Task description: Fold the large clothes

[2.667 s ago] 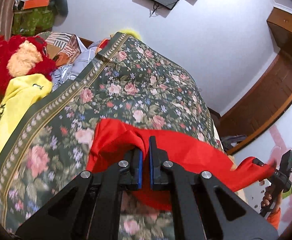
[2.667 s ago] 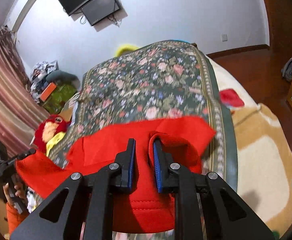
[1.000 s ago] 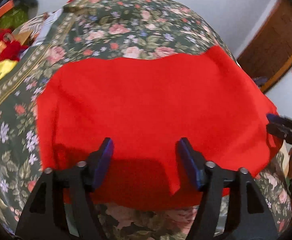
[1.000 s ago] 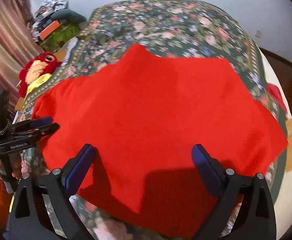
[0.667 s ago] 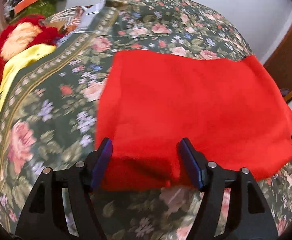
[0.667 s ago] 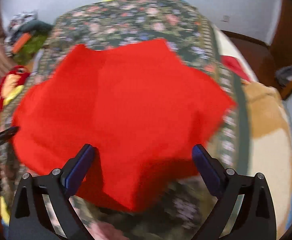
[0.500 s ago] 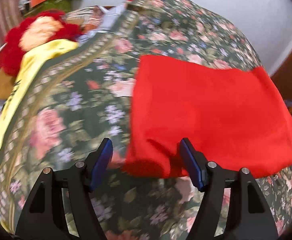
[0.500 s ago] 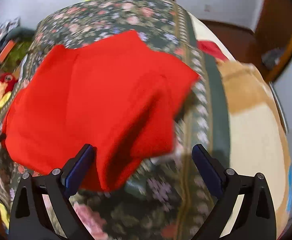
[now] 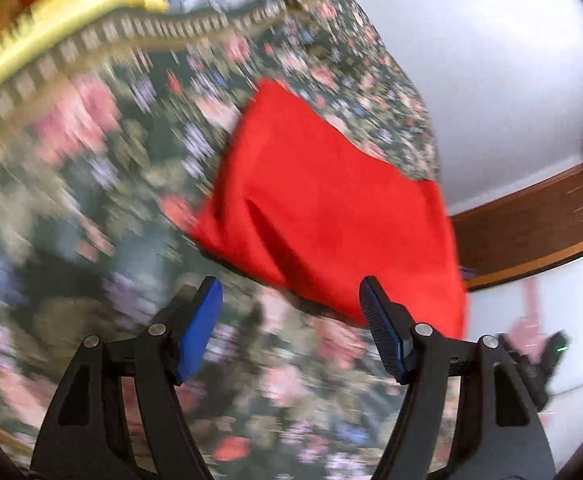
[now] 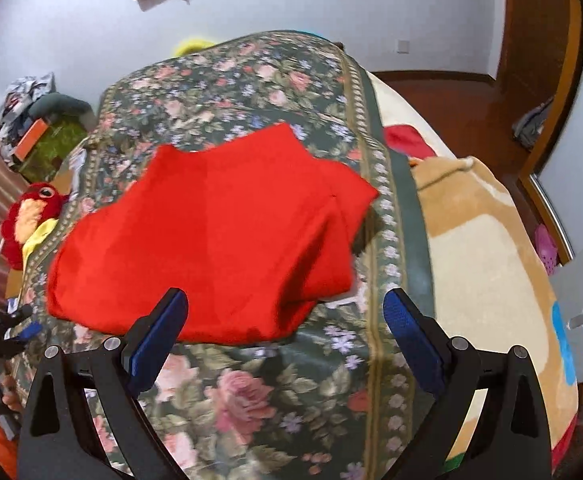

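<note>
While red garment lies on floral bedspread | white walls | both grippers' fingers apart, empty

Left hand-held gripper at lower centre of its frame, jaws spread wide, nothing between them, right hand-held gripper likewise spread and empty, both angled downward, a hand at lower left edge

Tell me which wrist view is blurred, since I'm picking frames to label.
Left wrist view: floral green bedspread and red folded garment are motion-smeared, though its gripper stays sharp. Right wrist view: mostly crisp, with fisheye bending at the edges.
</note>
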`<state>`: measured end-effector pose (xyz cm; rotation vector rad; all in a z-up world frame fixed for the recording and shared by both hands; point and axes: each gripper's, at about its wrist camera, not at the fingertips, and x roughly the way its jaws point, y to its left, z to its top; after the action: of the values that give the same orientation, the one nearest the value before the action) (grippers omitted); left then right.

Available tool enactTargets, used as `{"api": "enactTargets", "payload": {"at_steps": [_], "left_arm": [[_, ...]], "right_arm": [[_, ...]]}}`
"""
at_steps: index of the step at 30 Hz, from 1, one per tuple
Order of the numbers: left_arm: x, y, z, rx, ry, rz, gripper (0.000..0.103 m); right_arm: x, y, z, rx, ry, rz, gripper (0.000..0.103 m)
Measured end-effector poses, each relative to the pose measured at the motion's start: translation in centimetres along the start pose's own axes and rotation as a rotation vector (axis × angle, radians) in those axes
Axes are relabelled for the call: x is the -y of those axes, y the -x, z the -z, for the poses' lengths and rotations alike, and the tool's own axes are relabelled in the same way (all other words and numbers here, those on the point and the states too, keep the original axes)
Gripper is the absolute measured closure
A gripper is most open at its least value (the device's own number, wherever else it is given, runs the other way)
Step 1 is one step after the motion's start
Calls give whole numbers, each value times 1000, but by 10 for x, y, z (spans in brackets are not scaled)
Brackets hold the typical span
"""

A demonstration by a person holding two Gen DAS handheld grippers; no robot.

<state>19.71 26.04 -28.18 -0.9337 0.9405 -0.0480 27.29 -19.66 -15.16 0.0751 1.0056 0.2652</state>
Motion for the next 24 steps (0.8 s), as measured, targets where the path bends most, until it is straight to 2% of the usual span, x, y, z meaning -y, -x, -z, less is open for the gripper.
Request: {"api": "enactTargets", "payload": {"at_steps": [1,4,9,15,16,20,24], "left_arm": [[-3,-8,1,-21,45,57,34],[-8,-32,3,-62,146,163,34],[-10,-62,-2,-81,192,145,35],[-17,-85,-18,-43,265,213,36],[-15,-89,-22,-30,266,216,39],[-11,-98,-36,22,248,168,46],[-11,-103,-49,80,224,73,64]], "right_arm": [[-5,-1,0,1,12,-5,6],[-15,-3,2,0,44,-15,6],[-29,-12,2,-19,79,-28,6],[-42,-25,-3,-31,107,-38,6],[-44,-28,-5,-32,109,-39,6],[-55,-36,-9,-37,117,-54,6],[-70,-47,-15,-48,146,-54,6]]}}
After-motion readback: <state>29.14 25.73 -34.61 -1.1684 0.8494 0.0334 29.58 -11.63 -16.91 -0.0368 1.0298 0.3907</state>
